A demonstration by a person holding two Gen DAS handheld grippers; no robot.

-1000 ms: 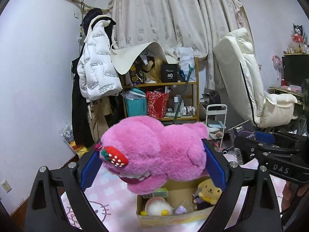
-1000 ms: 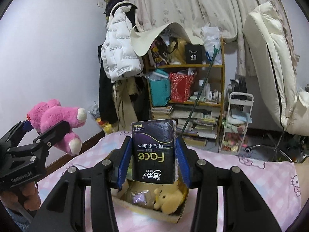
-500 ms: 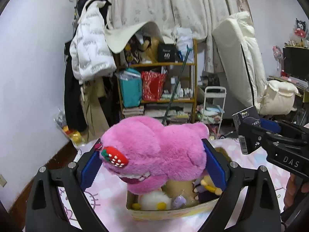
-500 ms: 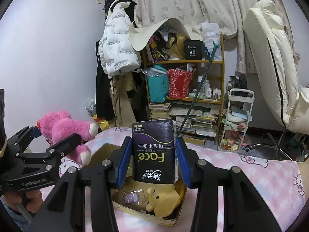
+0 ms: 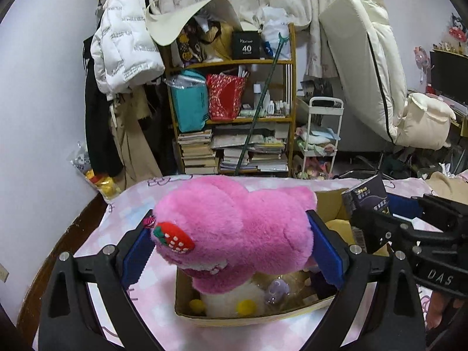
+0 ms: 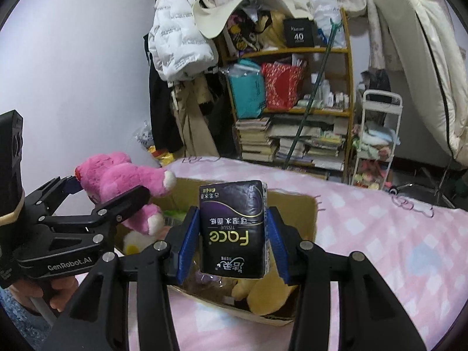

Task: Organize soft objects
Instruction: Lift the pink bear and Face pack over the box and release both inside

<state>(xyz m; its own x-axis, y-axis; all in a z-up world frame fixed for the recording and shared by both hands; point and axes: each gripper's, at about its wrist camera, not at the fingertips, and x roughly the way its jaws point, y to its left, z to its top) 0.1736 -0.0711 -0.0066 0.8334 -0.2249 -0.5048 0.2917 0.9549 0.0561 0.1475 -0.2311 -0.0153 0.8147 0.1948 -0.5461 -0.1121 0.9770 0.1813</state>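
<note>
My left gripper (image 5: 232, 245) is shut on a pink plush bear (image 5: 234, 225) with a strawberry on its ear, held just above the cardboard box (image 5: 251, 318). From the right wrist view the same pink plush bear (image 6: 125, 181) hangs over the cardboard box's (image 6: 295, 207) left end. My right gripper (image 6: 232, 245) is shut on a dark tissue pack (image 6: 232, 228) over the box's middle; that tissue pack (image 5: 365, 201) shows at the right in the left wrist view. Inside the box lie a white plush (image 5: 231, 298), a yellow plush (image 6: 263, 295) and a small purple toy (image 5: 276, 289).
The box stands on a pink checked bedspread (image 6: 380, 248). Beyond the bed are a crowded wooden shelf (image 5: 234, 111), hanging coats (image 5: 125, 44), a white cart (image 5: 321, 134) and a cream recliner (image 5: 380, 73). A person's hand (image 6: 55, 292) holds the left gripper's handle.
Both grippers have come down toward the box with their loads. The box now looks larger and closer beneath the bear and the tissue pack.
</note>
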